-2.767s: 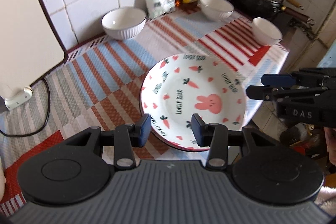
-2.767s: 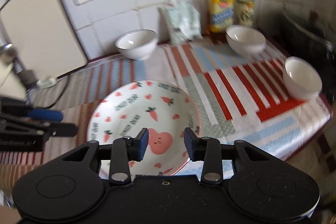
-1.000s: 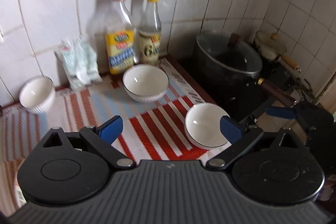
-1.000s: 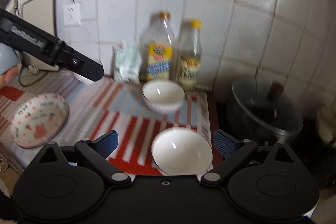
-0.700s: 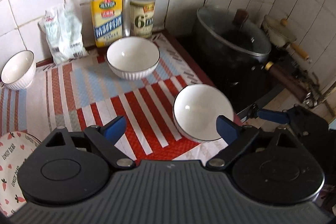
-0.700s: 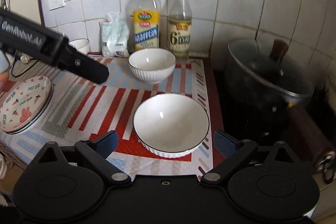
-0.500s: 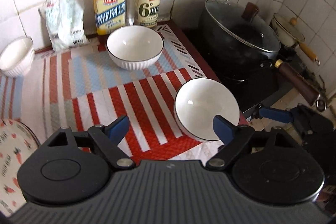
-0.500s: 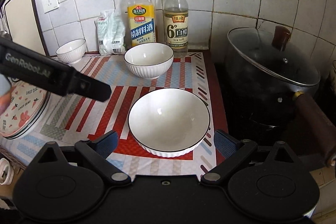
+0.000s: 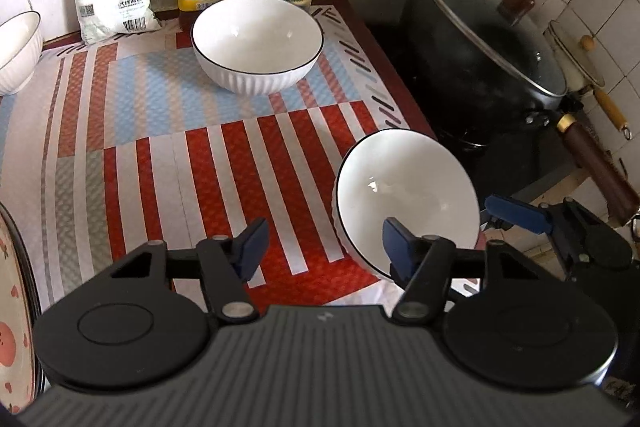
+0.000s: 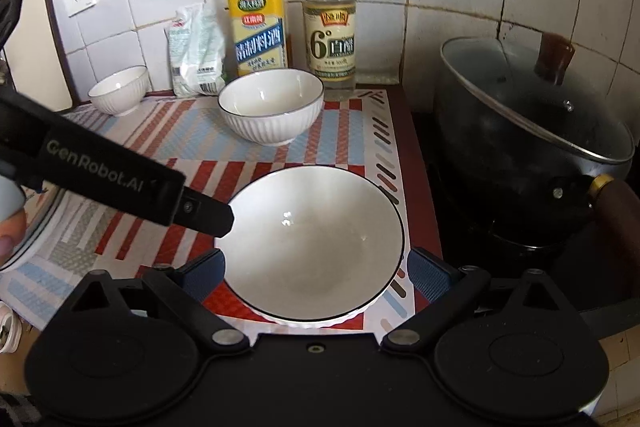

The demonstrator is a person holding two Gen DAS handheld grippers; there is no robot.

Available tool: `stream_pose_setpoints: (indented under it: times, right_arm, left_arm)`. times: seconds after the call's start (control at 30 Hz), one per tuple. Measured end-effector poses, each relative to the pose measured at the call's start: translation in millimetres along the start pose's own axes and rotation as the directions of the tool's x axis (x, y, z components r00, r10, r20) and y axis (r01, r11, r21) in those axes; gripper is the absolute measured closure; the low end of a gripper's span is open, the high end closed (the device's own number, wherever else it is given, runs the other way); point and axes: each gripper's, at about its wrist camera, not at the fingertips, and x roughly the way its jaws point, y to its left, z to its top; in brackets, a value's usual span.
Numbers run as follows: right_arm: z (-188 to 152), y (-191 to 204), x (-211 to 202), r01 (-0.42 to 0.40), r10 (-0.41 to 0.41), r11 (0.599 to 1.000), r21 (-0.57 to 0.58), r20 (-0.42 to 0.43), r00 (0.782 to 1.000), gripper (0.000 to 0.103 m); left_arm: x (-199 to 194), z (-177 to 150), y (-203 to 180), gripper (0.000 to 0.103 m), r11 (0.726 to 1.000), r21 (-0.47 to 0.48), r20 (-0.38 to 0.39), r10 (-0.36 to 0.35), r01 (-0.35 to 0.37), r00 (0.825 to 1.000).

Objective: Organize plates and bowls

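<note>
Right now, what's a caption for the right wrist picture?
Open right claw straddles a white bowl on the striped mat.

Pot (image 10: pixel 532 131) blocks right — mat (image 9: pixel 168 155) open

White black-rimmed bowl (image 10: pixel 316 247) on a red, blue and white striped mat (image 9: pixel 160 147).

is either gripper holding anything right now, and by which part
Nothing is held. The left gripper, whose jaws have just been closing, straddles the near bowl's rim; the right gripper is open around it.
</note>
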Motion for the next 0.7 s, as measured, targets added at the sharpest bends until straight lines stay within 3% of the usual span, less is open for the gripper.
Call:
stream_pose_setpoints:
  times: [0.17, 0.27, 0.33, 0.4, 0.47, 0.57, 0.7]
  right_arm:
    - [3.0, -11.9, 10.8, -0.012, 0.014, 0.998, 0.067, -0.025, 1.0, 0.004]
    - [5.3, -24.3, 14.3, -0.003, 0.008, 0.989, 0.147, -0.034, 0.999, 0.006]
    - [6.0, -30.1, 20.1, 0.012, 0.001, 0.983, 0.183, -0.074, 0.997, 0.02]
    - [5.3, -33.1, 26.2, 0.012, 0.011, 0.98, 0.201, -0.113, 0.994, 0.052]
    - [2.6, -34.6, 29.5, 0.012, 0.015, 0.976, 0.216, -0.125, 0.992, 0.06]
    - [-0.3, -36.1, 31.5, 0.043, -0.014, 0.977, 0.21, -0.139, 0.99, 0.079]
    - [4.1, -42.2, 30.4, 0.033, 0.006, 0.97, 0.242, -0.156, 0.988, 0.083]
  left_arm:
    - [15.0, 3.4, 1.8, 0.05, 1.0, -0.008, -0.029, 0.0, 0.0, 1.0]
    - [24.6, 5.6, 3.2, 0.067, 1.0, -0.023, -0.058, -0.018, 0.016, 0.998]
    - [29.0, 6.2, 5.7, 0.073, 0.998, -0.056, -0.072, -0.04, 0.036, 0.997]
    - [33.0, 6.0, 4.9, 0.078, 0.996, -0.062, -0.094, -0.068, 0.062, 0.993]
    - [35.7, 3.4, 1.0, 0.078, 0.997, -0.047, -0.107, -0.069, 0.065, 0.992]
    - [38.0, 0.0, -5.7, 0.086, 0.997, -0.04, -0.103, -0.073, 0.069, 0.992]
    - [35.4, -4.8, -16.9, 0.087, 0.999, 0.023, -0.1, -0.02, 0.022, 0.995]
